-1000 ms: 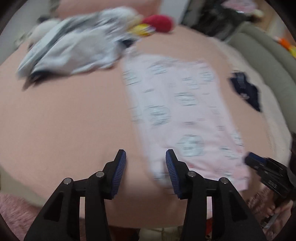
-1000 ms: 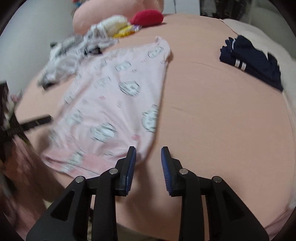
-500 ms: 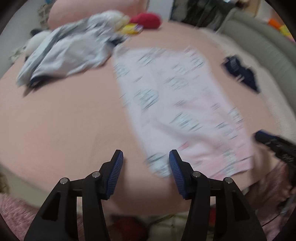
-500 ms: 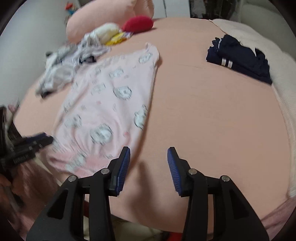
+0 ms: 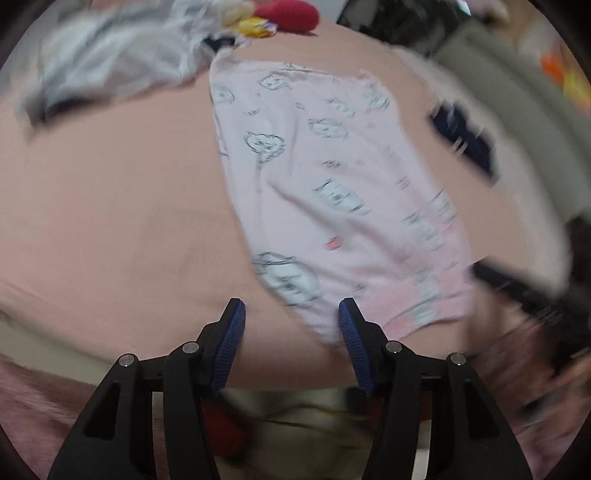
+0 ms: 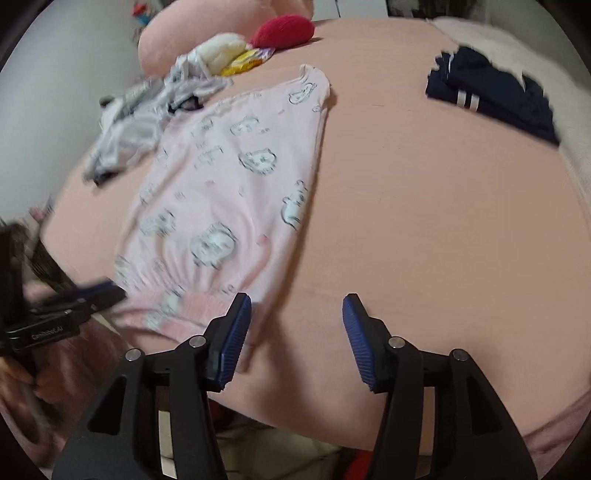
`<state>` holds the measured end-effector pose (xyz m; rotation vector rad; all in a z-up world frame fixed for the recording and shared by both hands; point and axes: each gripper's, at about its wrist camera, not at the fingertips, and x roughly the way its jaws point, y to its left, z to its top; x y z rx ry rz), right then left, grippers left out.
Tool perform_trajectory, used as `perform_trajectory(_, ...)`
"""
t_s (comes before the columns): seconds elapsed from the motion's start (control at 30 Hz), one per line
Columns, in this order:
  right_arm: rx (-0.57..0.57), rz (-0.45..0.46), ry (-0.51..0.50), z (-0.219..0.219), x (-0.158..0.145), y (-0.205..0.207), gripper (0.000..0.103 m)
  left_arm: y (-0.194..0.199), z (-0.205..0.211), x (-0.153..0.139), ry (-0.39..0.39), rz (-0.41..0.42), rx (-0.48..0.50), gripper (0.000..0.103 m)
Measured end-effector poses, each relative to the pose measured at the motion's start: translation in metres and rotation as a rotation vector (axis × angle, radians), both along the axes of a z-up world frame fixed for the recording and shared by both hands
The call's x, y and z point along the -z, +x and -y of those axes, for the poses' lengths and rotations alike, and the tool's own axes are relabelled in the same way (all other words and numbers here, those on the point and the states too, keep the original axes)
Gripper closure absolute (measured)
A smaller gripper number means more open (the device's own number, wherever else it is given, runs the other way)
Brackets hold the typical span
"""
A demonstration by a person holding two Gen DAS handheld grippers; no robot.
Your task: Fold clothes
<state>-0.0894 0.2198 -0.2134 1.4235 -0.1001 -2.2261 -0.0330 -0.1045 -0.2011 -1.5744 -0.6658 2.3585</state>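
Both jaws spread and empty, right gripper (image 6: 296, 334) opening: pinch the pink garment (image 5: 332, 206) hem corners just ahead, left gripper (image 5: 291, 341) too.

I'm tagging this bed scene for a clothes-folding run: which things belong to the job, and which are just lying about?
Part of the job:
pink printed garment, spread flat
grey crumpled clothes, unfolded
navy folded clothes
left gripper and right gripper, nothing between the fingers

Lying about:
red plush
cream plush
yellow packet
pink pillow
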Motion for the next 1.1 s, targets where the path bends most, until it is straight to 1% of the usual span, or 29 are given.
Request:
perform_trajectory(0.07,-0.001,0.085,-0.150,-0.002,0.007,-0.007,0.049,0.002,0.006,0.013,0.166,0.045,-0.018,0.048)
perform_trajectory(0.1,0.005,0.134,-0.193,-0.001,0.014,-0.010,0.050,0.004,0.009,0.019,0.249,0.068,-0.026,0.049)
perform_trajectory(0.13,0.011,0.182,-0.235,0.000,0.021,-0.013,0.050,0.004,0.010,0.023,0.283,0.078,-0.033,0.050)
perform_trajectory(0.17,0.010,0.185,-0.212,0.005,0.026,-0.015,0.051,0.003,0.008,0.025,0.277,0.079,-0.039,0.053)
perform_trajectory(0.23,-0.008,0.149,-0.178,0.015,0.026,-0.014,0.051,0.003,0.005,0.027,0.268,0.069,-0.051,0.054)
perform_trajectory(0.27,-0.005,0.140,-0.162,0.019,0.025,-0.015,0.057,0.003,0.002,0.025,0.253,0.060,-0.052,0.060)
perform_trajectory(0.3,-0.002,0.130,-0.142,0.022,0.024,-0.015,0.064,0.002,-0.003,0.024,0.226,0.057,-0.048,0.072)
perform_trajectory(0.33,-0.006,0.125,-0.126,0.025,0.025,-0.015,0.083,0.001,-0.007,0.024,0.199,0.055,-0.044,0.077)
perform_trajectory(0.37,-0.003,0.131,-0.135,0.025,0.026,-0.014,0.086,0.000,-0.011,0.023,0.173,0.053,-0.039,0.081)
perform_trajectory(0.43,0.008,0.154,-0.163,0.020,0.025,-0.011,0.090,0.001,-0.013,0.016,0.127,0.057,-0.023,0.083)
perform_trajectory(0.5,0.028,0.202,-0.208,0.011,0.021,-0.006,0.092,0.004,-0.013,0.009,0.084,0.063,-0.003,0.087)
perform_trajectory(0.53,0.029,0.217,-0.228,0.006,0.017,-0.001,0.093,0.005,-0.013,0.005,0.062,0.067,0.007,0.087)
perform_trajectory(0.57,0.023,0.227,-0.246,0.004,0.013,0.006,0.093,0.007,-0.014,0.003,0.037,0.079,0.023,0.087)
perform_trajectory(0.63,0.000,0.237,-0.225,0.007,0.006,0.024,0.093,0.014,-0.015,0.004,-0.018,0.119,0.068,0.087)
perform_trajectory(0.67,-0.009,0.252,-0.200,0.011,0.007,0.031,0.092,0.016,-0.015,0.007,-0.034,0.144,0.084,0.084)
perform_trajectory(0.7,-0.018,0.266,-0.173,0.015,0.008,0.038,0.092,0.016,-0.012,0.009,-0.021,0.165,0.088,0.084)
perform_trajectory(0.73,-0.030,0.274,-0.144,0.019,0.009,0.041,0.089,0.013,-0.008,0.009,0.001,0.178,0.084,0.082)
perform_trajectory(0.77,-0.042,0.264,-0.110,0.021,0.007,0.040,0.086,0.007,-0.004,0.006,0.001,0.180,0.077,0.075)
perform_trajectory(0.8,-0.041,0.252,-0.094,0.019,0.004,0.036,0.085,-0.001,0.001,0.001,-0.017,0.173,0.066,0.067)
perform_trajectory(0.83,-0.040,0.239,-0.079,0.017,0.000,0.032,0.083,-0.009,0.006,-0.004,-0.049,0.154,0.057,0.064)
perform_trajectory(0.87,-0.027,0.227,-0.085,0.013,-0.006,0.025,0.074,-0.020,0.012,-0.009,-0.095,0.131,0.044,0.062)
perform_trajectory(0.9,-0.002,0.203,-0.085,0.007,-0.014,0.012,0.070,-0.032,0.019,-0.013,-0.142,0.113,0.029,0.062)
perform_trajectory(0.93,0.014,0.182,-0.073,0.004,-0.019,-0.003,0.066,-0.045,0.026,-0.016,-0.168,0.097,0.015,0.062)
perform_trajectory(0.97,0.030,0.162,-0.059,0.001,-0.024,-0.018,0.065,-0.063,0.034,-0.017,-0.166,0.077,-0.003,0.062)
perform_trajectory(1.03,0.061,0.140,-0.041,0.000,-0.025,-0.053,0.064,-0.099,0.045,-0.016,-0.152,0.051,-0.037,0.062)
perform_trajectory(1.1,0.091,0.149,-0.049,0.004,-0.019,-0.093,0.064,-0.135,0.053,-0.010,-0.174,0.042,-0.070,0.062)
